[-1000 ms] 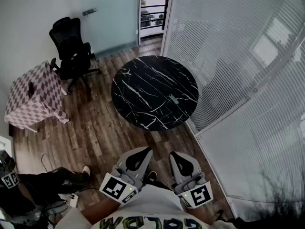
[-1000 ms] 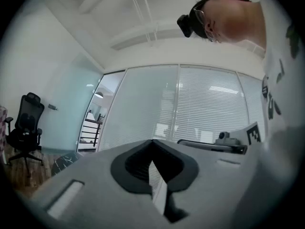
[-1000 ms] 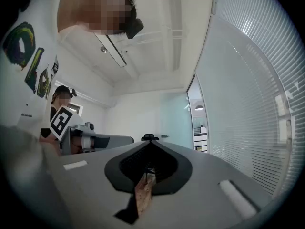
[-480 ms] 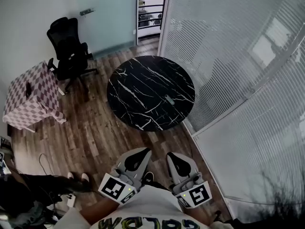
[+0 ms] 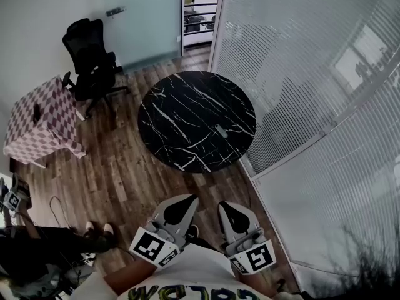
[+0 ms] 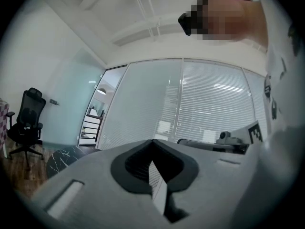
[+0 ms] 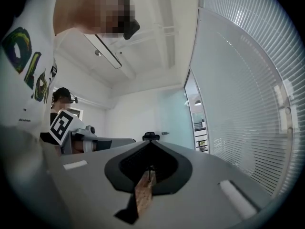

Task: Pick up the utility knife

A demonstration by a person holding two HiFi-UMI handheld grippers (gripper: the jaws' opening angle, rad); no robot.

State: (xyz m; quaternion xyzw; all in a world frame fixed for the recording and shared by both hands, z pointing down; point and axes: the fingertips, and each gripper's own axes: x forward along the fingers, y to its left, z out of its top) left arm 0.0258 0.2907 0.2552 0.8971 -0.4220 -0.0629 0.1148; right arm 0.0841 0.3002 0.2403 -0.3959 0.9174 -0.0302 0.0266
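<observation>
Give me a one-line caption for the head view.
Left gripper and right gripper, both shut and empty, held short of the black marble table where the utility knife lies.

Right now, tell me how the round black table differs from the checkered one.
The round table is black with white veins; the checkered table is square under a patterned cloth. The round table carries the utility knife; the checkered table carries a dark object. Both stand on the wooden floor.

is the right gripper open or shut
Shut. In its own view the right gripper has its jaws meeting at the tips, with nothing held between them.
</observation>
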